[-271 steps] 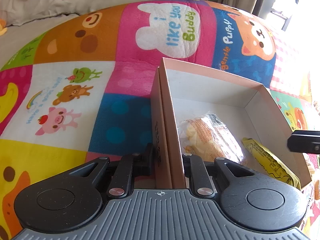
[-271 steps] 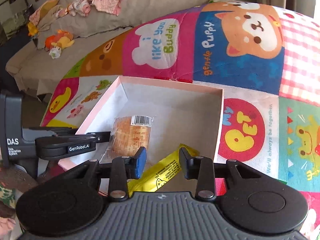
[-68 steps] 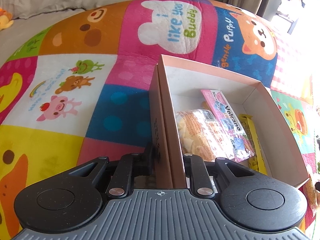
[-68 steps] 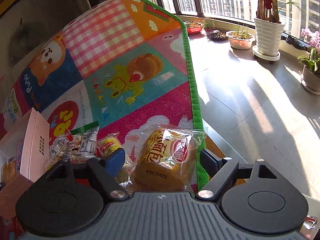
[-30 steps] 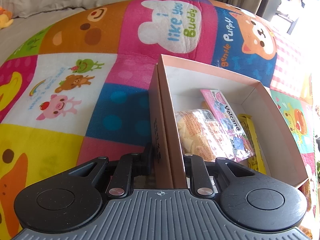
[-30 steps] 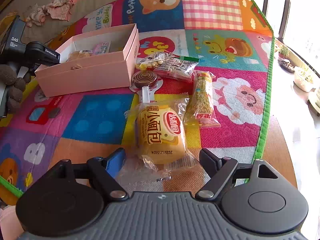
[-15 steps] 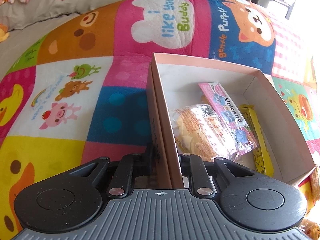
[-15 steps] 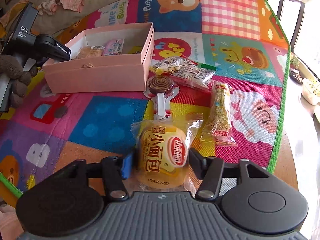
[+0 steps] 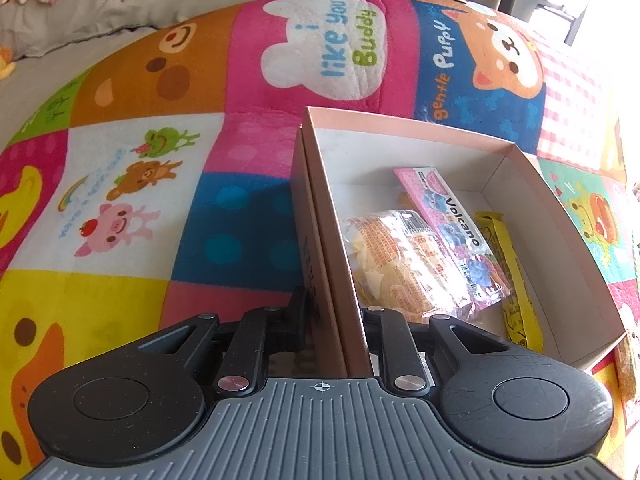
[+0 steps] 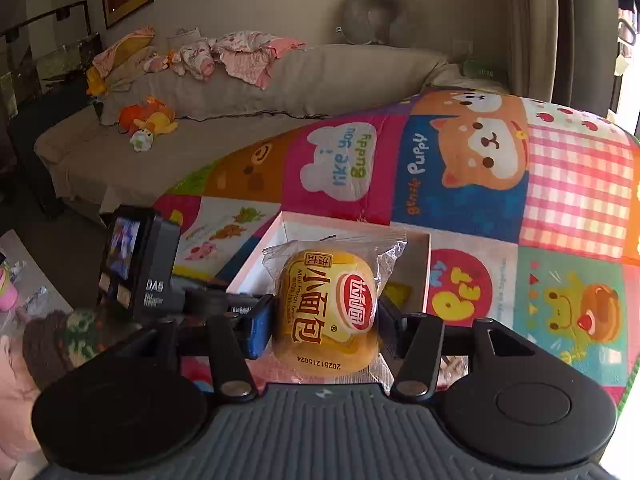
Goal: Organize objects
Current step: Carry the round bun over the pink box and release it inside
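My left gripper (image 9: 334, 320) is shut on the near wall of the pink box (image 9: 320, 216), one finger outside, one inside. The box holds a clear-wrapped bread pack (image 9: 396, 264), a pink Volcano packet (image 9: 456, 232) and a yellow packet (image 9: 516, 288). My right gripper (image 10: 324, 316) is shut on a yellow mini French bread pack (image 10: 328, 312) and holds it in the air in front of the pink box (image 10: 426, 268). The left gripper's body (image 10: 140, 264) shows at the box's left in the right wrist view.
The box sits on a colourful cartoon play mat (image 9: 200, 208). A grey sofa (image 10: 240, 100) with clothes and soft toys stands behind the mat. A gloved hand (image 10: 60, 340) holds the left gripper at lower left.
My right gripper closed on the yellow bread pack, lifted it off the mat and carried it toward the pink box. The left gripper kept its hold on the box wall.
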`<state>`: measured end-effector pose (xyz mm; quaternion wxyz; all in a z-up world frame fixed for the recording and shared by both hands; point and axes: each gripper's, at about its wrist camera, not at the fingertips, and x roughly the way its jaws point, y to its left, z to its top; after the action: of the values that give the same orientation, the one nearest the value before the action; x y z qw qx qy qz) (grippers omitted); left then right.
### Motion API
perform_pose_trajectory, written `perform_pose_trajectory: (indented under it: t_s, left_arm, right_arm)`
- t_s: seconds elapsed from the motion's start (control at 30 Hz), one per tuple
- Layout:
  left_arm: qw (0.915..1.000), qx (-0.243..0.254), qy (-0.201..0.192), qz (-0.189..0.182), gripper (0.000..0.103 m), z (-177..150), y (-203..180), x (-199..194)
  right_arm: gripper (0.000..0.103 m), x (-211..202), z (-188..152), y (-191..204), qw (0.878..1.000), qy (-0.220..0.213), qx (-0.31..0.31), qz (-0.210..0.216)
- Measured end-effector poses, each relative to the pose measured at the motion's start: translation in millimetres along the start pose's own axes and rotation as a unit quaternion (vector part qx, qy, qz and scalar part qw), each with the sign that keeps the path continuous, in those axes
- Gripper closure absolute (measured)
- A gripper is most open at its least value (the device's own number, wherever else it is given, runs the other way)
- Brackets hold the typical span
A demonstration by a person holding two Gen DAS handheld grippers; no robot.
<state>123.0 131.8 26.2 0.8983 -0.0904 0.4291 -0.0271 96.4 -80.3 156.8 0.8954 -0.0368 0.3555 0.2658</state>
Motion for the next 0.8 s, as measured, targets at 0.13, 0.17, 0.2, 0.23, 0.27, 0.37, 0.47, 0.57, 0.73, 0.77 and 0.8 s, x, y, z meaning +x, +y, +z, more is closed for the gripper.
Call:
perform_pose_trajectory:
  t_s: [0.13, 0.17, 0.2, 0.23, 0.27, 0.37, 0.47, 0.57, 0.73, 0.77, 0.8]
  left_arm:
    - [1.0000, -0.005, 0.000, -0.003, 0.082, 0.3, 0.9, 0.0]
    - [1.0000, -0.006, 0.000, -0.004, 0.082, 0.3, 1.2, 0.0]
    - [1.0000, -0.008, 0.000, -0.006, 0.082, 0.3, 1.7, -0.1]
    - [0.9999, -0.009, 0.000, -0.007, 0.082, 0.1, 2.1, -0.2]
    - [0.9999, -0.010, -0.001, -0.008, 0.082, -0.2, 2.5, -0.4]
    - [0.9999, -0.013, -0.002, -0.009, 0.082, -0.7, 3.1, -0.5]
    - [0.9999, -0.013, -0.005, -0.008, 0.082, -1.5, 2.8, -0.5]
    - [0.9998, -0.014, -0.007, -0.007, 0.082, -2.4, 2.5, -0.8]
    - [0.9997, -0.022, -0.009, -0.008, 0.082, -2.9, 3.1, -0.8]
    - [0.9997, -0.023, -0.010, -0.007, 0.082, -3.1, 3.0, -0.9]
    - [0.9996, -0.023, -0.010, -0.007, 0.082, -3.4, 3.0, -1.1]
  right_arm:
    - [0.050, 58.8, 31.5, -0.4, 0.999, 0.018, 0.020, 0.025]
    - [0.050, 71.6, 36.1, -0.1, 0.999, 0.022, 0.026, 0.032]
    - [0.050, 84.1, 39.8, -0.3, 0.998, 0.025, 0.032, 0.044]
    - [0.050, 95.1, 42.9, -0.9, 0.997, 0.026, 0.036, 0.056]
    - [0.050, 102.3, 44.3, -1.3, 0.997, 0.026, 0.041, 0.058]
    - [0.044, 113.5, 44.0, -5.8, 0.997, 0.028, 0.057, 0.047]
    - [0.041, 106.5, 35.2, -14.7, 0.997, 0.028, 0.064, 0.032]
    - [0.041, 82.9, 19.6, -28.4, 0.998, 0.017, 0.061, 0.004]
    - [0.031, 21.8, -21.1, -56.2, 0.995, -0.026, 0.064, -0.068]
    - [0.030, 8.5, -32.7, -61.7, 0.993, -0.038, 0.064, -0.091]
    - [0.027, -3.6, -45.5, -66.8, 0.990, -0.046, 0.064, -0.115]
